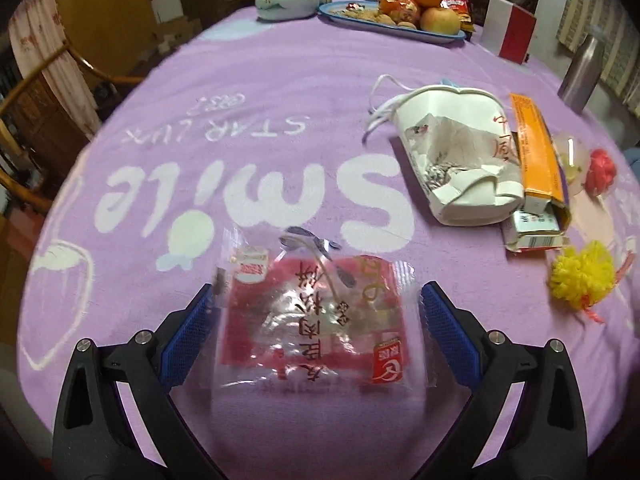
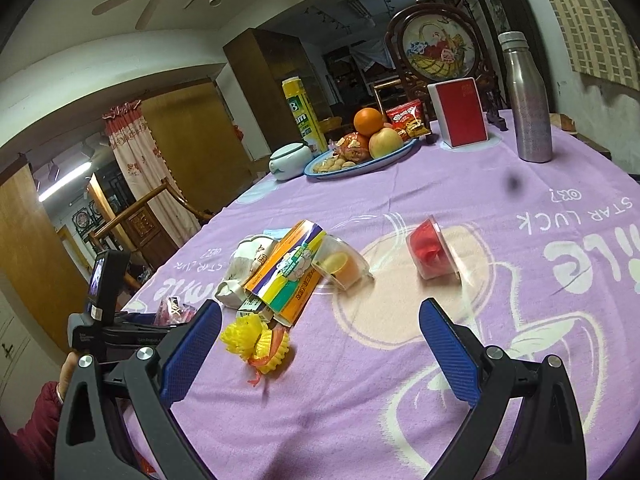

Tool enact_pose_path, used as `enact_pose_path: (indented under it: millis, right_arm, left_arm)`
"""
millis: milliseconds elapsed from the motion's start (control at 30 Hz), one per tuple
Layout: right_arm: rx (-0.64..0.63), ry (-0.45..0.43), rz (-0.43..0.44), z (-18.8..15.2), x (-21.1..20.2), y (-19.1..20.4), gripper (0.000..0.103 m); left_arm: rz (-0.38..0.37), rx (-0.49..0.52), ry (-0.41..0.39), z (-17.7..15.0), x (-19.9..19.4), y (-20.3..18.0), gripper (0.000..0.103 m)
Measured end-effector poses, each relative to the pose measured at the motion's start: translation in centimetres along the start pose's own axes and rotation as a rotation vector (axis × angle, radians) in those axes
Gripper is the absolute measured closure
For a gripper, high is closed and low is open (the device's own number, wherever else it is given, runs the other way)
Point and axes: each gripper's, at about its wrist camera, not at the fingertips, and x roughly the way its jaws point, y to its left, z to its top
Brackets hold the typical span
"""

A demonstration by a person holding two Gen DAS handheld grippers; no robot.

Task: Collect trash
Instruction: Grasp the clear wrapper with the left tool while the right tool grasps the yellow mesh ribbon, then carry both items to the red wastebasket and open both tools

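The left gripper (image 1: 316, 312) is wide open over the purple tablecloth (image 1: 240, 92). A red and clear snack wrapper (image 1: 316, 320) lies flat between its two blue pads (image 1: 188, 340). The pads sit at the wrapper's side edges, but it is hard to tell if they touch it. The wrapper looks blurry and its words are hard to read.

To the right lies a crumpled white paper bag (image 1: 452, 152) with strings. An orange box (image 1: 536, 148) leans against its right side, with a small white box (image 1: 532, 232) poking out below. Near that is a yellow foam net (image 1: 580, 280). A clear cup (image 1: 572, 160) and a red cup (image 1: 600, 168) sit at the far right, squashed by the lens.

At the back stands a blue plate (image 1: 440, 36) of fruit, beside a white lidded pot (image 1: 286, 0).

The right gripper (image 2: 320, 336) is wide open too and holds nothing. It hangs above the cloth, with the yellow net just by its left pad. The pile of boxes is behind the net. A metal bottle (image 2: 528, 100) stands far back on the right. Part of a hand (image 2: 66, 372) peeks in at the left edge.
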Motion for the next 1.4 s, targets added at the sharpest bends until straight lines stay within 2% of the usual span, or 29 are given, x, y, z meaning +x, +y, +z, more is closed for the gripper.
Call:
enact_pose_path:
  millis: [33,200,267,367,467,600,667,933,1000,1033,1067,1100,1233,1400]
  right_arm:
    - [-0.013,-0.001,-0.006,-0.1,0.0,0.3,0.006]
    - [-0.125,0.016,-0.051,-0.5,0.4,2.2,0.006]
    - [-0.205,0.027,-0.079,-0.9,0.7,3.5,0.006]
    - [-0.342,0.029,-0.113,-1.7,0.9,5.7,0.006]
    - [-0.425,0.047,-0.14,-2.1,1.2,7.2,0.006]
    - [-0.357,0.167,-0.071,-1.5,2.9,7.2,0.006]
    - [-0.329,0.201,-0.045,-1.4,3.7,7.5,0.011]
    - [-0.36,0.293,-0.076,-1.7,6.6,9.6,0.017]
    - [-0.368,0.337,-0.105,-2.0,7.9,9.8,0.026]
    - [-0.359,0.363,-0.108,-2.2,8.6,9.7,0.051]
    - [-0.347,0.377,-0.103,-2.2,8.9,9.6,0.063]
    - [-0.332,0.364,-0.098,-2.1,8.7,9.5,0.064]
    - [-0.317,0.221,-0.011,-0.8,4.9,11.1,0.066]
    - [-0.324,0.17,0.089,-0.2,1.8,13.4,0.065]
  left_arm:
    - [-0.009,-0.004,-0.011,0.0,-0.1,0.0,0.011]
    - [-0.066,0.01,-0.101,-0.5,-1.6,-0.3,0.04]
    - [-0.084,0.003,-0.142,-0.7,-2.3,-0.2,0.043]
    - [-0.118,-0.029,-0.205,-1.0,-3.5,0.5,0.043]
    - [-0.138,-0.049,-0.227,-1.3,-4.1,0.9,0.043]
    - [-0.15,-0.065,-0.244,-1.8,-5.2,1.9,0.043]
    - [-0.151,-0.073,-0.261,-2.2,-6.2,2.7,0.043]
    - [-0.152,-0.087,-0.291,-3.7,-7.7,4.9,0.041]
    - [-0.162,-0.098,-0.289,-4.0,-7.8,5.4,0.041]
    - [-0.165,-0.103,-0.288,-4.2,-7.8,5.6,0.041]
    - [-0.166,-0.107,-0.289,-4.3,-7.9,5.8,0.041]
    - [-0.168,-0.112,-0.289,-4.4,-8.1,6.0,0.041]
    - [-0.158,-0.129,-0.305,-5.2,-9.5,7.0,0.041]
    - [-0.128,-0.156,-0.342,-7.0,-12.3,8.6,0.041]
